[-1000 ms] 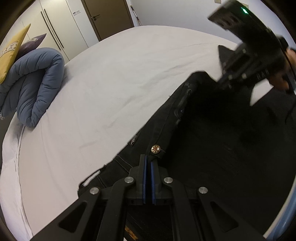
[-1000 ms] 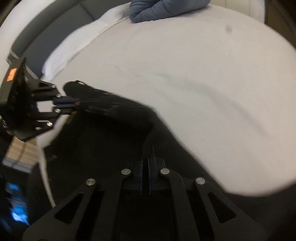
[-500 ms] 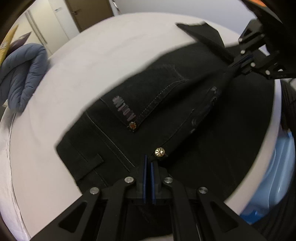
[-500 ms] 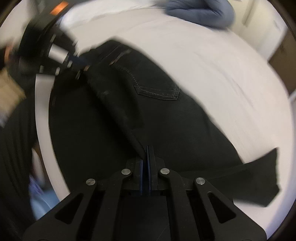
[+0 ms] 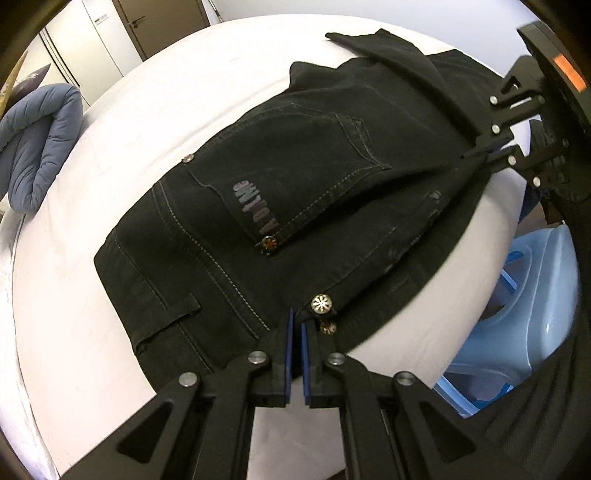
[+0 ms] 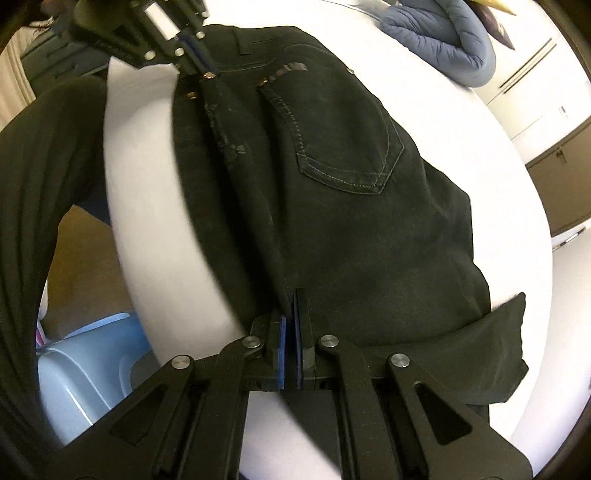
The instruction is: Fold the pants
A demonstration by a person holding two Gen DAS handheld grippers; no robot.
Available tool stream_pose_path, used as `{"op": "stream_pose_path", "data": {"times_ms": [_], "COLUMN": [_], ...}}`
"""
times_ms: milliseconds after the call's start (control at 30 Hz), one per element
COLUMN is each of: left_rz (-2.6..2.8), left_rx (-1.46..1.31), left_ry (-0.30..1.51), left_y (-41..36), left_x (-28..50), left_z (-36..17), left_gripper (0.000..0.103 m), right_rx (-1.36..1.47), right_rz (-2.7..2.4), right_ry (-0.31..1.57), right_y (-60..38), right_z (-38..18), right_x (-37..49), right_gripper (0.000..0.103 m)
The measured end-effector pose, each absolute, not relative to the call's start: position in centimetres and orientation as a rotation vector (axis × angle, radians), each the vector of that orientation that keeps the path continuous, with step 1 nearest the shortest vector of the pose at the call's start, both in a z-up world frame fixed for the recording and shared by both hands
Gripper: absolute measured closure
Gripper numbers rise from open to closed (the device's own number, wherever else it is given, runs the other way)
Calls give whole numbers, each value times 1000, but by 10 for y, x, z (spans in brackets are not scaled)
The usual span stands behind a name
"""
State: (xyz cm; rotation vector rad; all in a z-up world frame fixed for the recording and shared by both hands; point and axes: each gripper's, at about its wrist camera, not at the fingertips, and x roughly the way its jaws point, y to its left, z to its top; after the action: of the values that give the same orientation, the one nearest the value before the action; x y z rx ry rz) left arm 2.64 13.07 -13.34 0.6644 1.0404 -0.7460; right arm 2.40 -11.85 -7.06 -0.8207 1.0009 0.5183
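Note:
Black jeans (image 5: 295, 192) lie on the white bed (image 5: 74, 295), back pocket up, near the bed's edge. My left gripper (image 5: 296, 325) is shut on the waistband next to a silver button (image 5: 321, 304). My right gripper (image 6: 291, 306) is shut on the jeans (image 6: 332, 184) further along the same near edge, around the seat. Each gripper shows in the other's view: the right one (image 5: 484, 149) at far right, the left one (image 6: 201, 62) at top left. The cloth runs taut between them. A leg end (image 6: 495, 350) lies folded back on the bed.
A rolled blue duvet (image 5: 33, 147) and pillows lie at the bed's far side. A light blue plastic basket (image 5: 517, 314) stands on the floor beside the bed. Wardrobe doors (image 5: 92, 33) are behind. The person's dark trouser leg (image 6: 37, 184) is by the bed edge.
Both grippers have carried the jeans over the bed and laid them flat with the back pocket up. The cloth now rests on the sheet and both grips are unchanged.

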Motion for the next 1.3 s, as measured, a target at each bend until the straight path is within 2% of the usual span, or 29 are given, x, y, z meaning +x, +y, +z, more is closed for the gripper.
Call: {"op": "stream_pose_path", "data": {"times_ms": [300, 467, 533, 567, 600, 667, 700, 733, 900, 1000, 1100, 1167, 1233, 1300], "left_rz": [-739, -711, -665, -633, -591, -590, -602, -605, -618, -640, -626, -586, -560, -550], "left_rx": [656, 616, 652, 670, 686, 668, 639, 617, 490, 379, 331, 324, 328, 301], "left_ry": [1052, 1069, 1061, 1059, 1054, 1053, 1064, 1061, 990, 965, 1002, 1100, 1115, 1101], "left_y": [137, 141, 139, 138, 139, 143, 147, 148, 128, 100, 68, 56, 52, 51], "left_x": [50, 54, 52, 52, 51, 48, 47, 46, 52, 66, 81, 91, 89, 84], "left_z": [-137, -139, -134, -132, -125, -113, -104, -98, -62, -59, -88, -127, -153, -154], "left_gripper": [99, 91, 74, 53, 44, 41, 32, 29, 28, 28, 31, 37, 30, 28], "right_rx": [-852, -851, -840, -821, -794, -742, -723, -711, -721, -670, -556, -435, -301, -173], "right_rz": [489, 466, 444, 435, 427, 421, 421, 421, 399, 371, 364, 388, 413, 413], "right_ry": [992, 1014, 1011, 1017, 1025, 1038, 1042, 1045, 1030, 1020, 1009, 1018, 1019, 979], "right_y": [-139, -133, -131, -132, -134, -138, -139, -141, -138, -139, -149, -164, -181, -203], "right_z": [-70, -80, -84, -85, -85, -83, -83, -83, -86, -86, -80, -72, -57, -37], "right_x": [23, 15, 14, 15, 17, 19, 20, 21, 19, 18, 19, 20, 16, 11], "right_gripper": [101, 97, 96, 96, 96, 96, 96, 96, 96, 96, 96, 87, 80, 77]}}
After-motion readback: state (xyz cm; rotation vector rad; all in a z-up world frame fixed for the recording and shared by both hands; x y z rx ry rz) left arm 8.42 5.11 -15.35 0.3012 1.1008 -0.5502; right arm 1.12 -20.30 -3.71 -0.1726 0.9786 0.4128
